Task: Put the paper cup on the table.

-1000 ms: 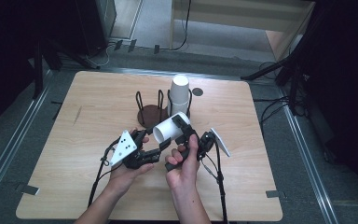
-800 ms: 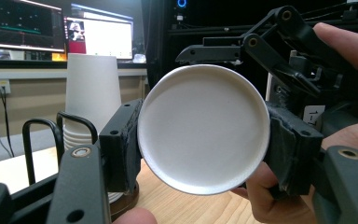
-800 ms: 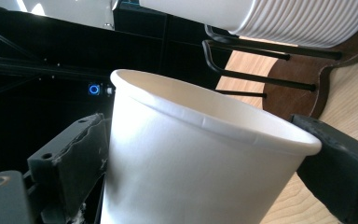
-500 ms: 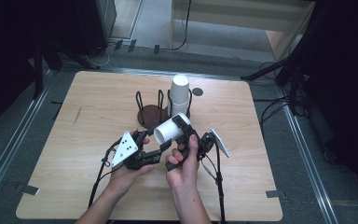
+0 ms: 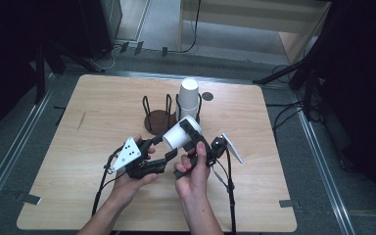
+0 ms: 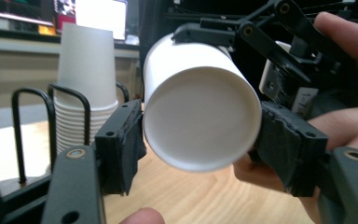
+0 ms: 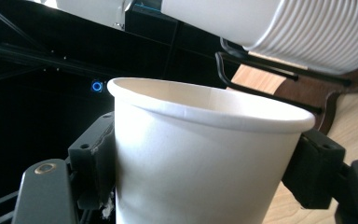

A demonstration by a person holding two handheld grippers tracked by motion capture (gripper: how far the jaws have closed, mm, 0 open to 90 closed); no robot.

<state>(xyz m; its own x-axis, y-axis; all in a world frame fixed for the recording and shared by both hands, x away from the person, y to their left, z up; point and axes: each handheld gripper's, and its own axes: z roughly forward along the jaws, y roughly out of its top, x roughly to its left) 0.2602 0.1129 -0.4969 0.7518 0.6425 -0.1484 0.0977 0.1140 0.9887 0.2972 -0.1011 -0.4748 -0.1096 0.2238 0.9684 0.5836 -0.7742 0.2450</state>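
Mid-handover, by the look of it: white paper cup point(image 5: 177, 135) tipped sideways just in front of the wire cup rack point(image 5: 169, 113), pinched by right gripper point(image 5: 192, 138) and left gripper point(image 5: 160, 145) alike. Next, presumably, releasing one.

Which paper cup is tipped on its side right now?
The single cup held between both grippers, off the table. The other cups stand upright, nested as a stack in the wire holder.
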